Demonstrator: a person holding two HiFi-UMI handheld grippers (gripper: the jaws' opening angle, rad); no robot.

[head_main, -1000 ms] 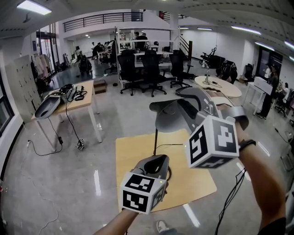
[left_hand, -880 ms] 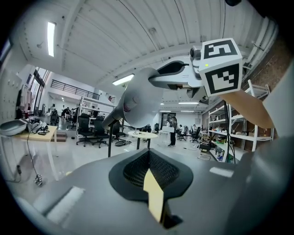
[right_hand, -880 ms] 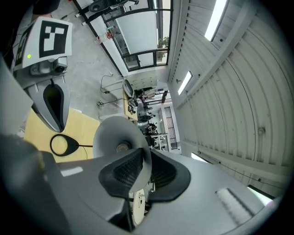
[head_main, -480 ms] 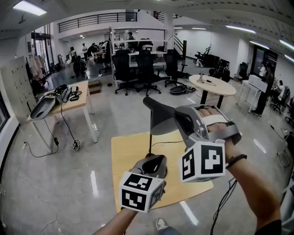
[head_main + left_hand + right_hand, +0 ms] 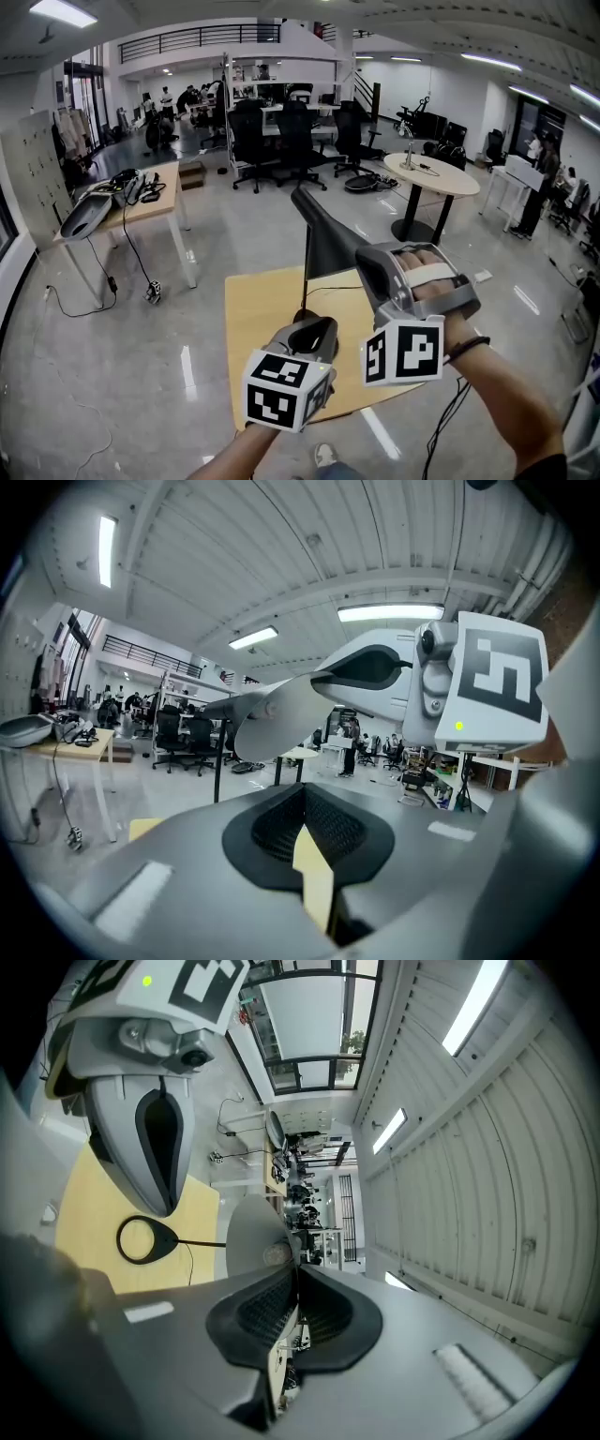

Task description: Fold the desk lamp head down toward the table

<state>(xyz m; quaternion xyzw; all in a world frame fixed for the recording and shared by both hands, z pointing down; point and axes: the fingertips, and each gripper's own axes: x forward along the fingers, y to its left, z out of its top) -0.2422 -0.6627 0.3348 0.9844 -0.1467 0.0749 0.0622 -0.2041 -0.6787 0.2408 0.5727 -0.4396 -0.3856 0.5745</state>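
Observation:
A desk lamp stands on a small yellow table (image 5: 253, 309). Its dark grey cone head (image 5: 323, 242) tilts down on a thin black stem (image 5: 306, 279). My right gripper (image 5: 364, 260) is shut on the head's rim; its jaws have just been closing. In the right gripper view the head (image 5: 255, 1237) sits right at the pads of that gripper (image 5: 295, 1283), and the lamp's ring-shaped base (image 5: 119, 1238) lies flat on the table. My left gripper (image 5: 309, 328) hovers low by the base, shut with nothing between its pads (image 5: 272, 822). In the left gripper view the lamp head (image 5: 281, 719) is ahead and above.
A wooden desk (image 5: 164, 208) with cluttered gear stands at the left, and a round table (image 5: 431, 173) at the right. Several office chairs (image 5: 281, 131) fill the back. A cable (image 5: 459, 412) trails over the glossy floor near my right arm. A person (image 5: 544, 178) stands far right.
My right gripper has come down and toward me with the lamp head, which now tilts steeply instead of sitting level. My left gripper has sunk a little near the base.

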